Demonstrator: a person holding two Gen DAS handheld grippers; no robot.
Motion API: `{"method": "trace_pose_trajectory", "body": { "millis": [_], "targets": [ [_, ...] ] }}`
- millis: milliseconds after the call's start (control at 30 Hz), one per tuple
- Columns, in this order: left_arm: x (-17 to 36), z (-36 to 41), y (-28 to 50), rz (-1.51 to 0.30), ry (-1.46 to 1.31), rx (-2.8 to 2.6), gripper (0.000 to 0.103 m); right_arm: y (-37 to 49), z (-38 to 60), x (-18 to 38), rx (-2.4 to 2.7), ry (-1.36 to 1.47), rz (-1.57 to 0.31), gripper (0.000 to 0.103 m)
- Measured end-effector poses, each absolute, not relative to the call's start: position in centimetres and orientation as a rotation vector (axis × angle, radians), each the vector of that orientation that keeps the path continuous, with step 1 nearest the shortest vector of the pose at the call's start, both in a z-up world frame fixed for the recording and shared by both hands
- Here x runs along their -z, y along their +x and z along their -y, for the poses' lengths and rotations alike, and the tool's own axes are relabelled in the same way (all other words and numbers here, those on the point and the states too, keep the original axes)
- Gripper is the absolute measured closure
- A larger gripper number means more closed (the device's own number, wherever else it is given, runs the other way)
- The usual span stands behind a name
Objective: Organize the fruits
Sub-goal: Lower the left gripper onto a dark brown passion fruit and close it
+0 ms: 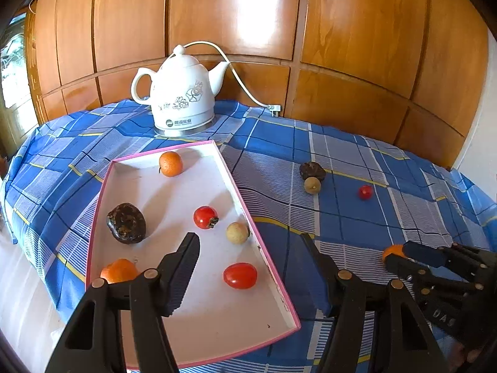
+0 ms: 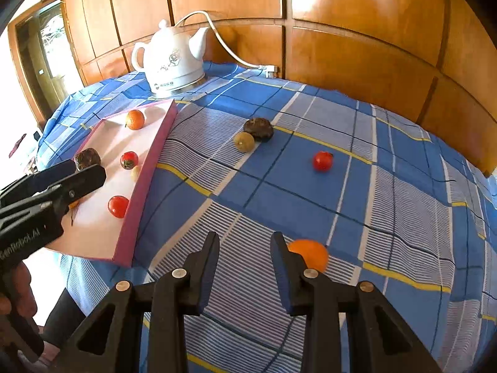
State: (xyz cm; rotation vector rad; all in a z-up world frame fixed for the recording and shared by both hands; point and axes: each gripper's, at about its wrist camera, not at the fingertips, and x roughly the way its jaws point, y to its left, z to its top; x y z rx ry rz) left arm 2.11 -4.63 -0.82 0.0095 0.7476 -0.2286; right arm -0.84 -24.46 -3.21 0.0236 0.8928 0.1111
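We held left gripper (image 1: 251, 242) open over tray (image 1: 267, 267); right gripper (image 2: 245, 242) open, orange (image 2: 310, 253) just beside its finger.

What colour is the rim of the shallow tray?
Pink, around a white inside; the shallow rectangular tray shows best in the left wrist view.

Black tongs (image 2: 245, 250). Beyond them: blue plaid cloth (image 2: 357, 186) with yellow lines, pink-rimmed white tray (image 1: 248, 211), white floral-patterned kettle (image 1: 180, 93).
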Motion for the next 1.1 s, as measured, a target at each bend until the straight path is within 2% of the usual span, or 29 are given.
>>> {"method": "trace_pose_trajectory", "body": {
  "millis": [533,800,1100],
  "targets": [
    [0.1,7.7,4.0,-0.779,0.063,0.346,0.038,-3.0,31.1,3.7,0.071,0.192,-0.870,0.069],
    [-0.4,11.4,9.6,-0.842,0.052,0.419,0.039,-3.4,31.2,3.8,0.054,0.199,-0.851,0.069],
    [2.8,16.4,16.7,-0.966,0.110,0.463,0.035,-3.4,30.4,3.6,-0.002,0.156,-0.837,0.069]
  ]
}}
